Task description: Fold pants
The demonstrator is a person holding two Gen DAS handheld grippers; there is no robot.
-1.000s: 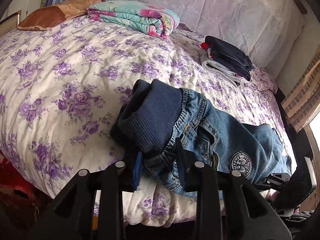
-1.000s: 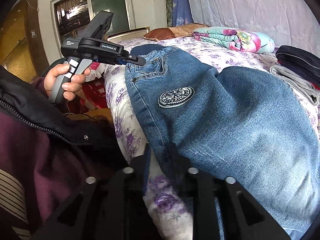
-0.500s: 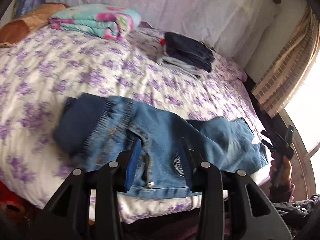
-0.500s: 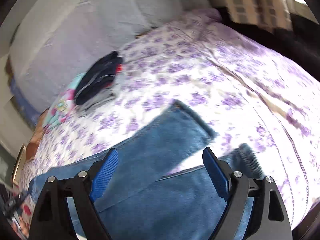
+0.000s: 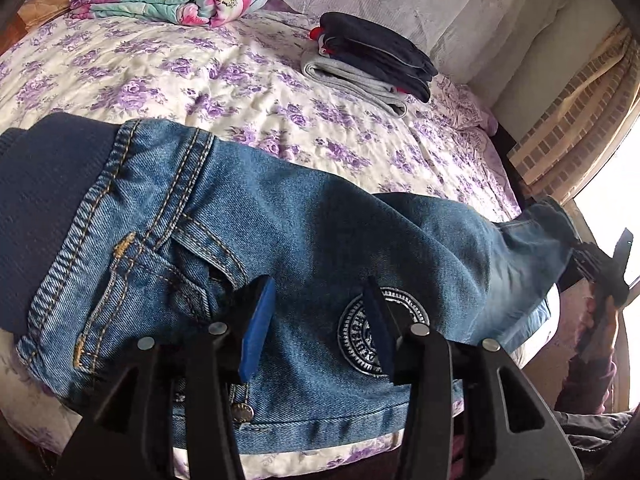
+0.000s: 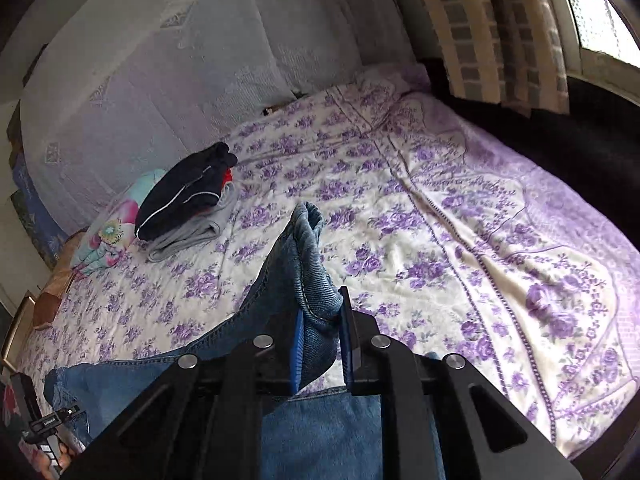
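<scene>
Soft, floppy denim jeans (image 5: 304,240) sag across the bed; right gripper (image 6: 322,344) pinches the bunched leg hems, left gripper (image 5: 316,320) gapes over the hip.

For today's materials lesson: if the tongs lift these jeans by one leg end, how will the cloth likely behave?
The jeans will probably droop: the leg cuff bunches between the right tongs. The thick seams suggest some weight. They probably won't slide easily on the soft floral bedspread.

Daylight from a blown-out window (image 5: 624,216) at right, soft shadows on the bed (image 5: 240,92), heavy fisheye bending and dark vignette at the corners, focus mostly sharp, mild edge blur.
</scene>
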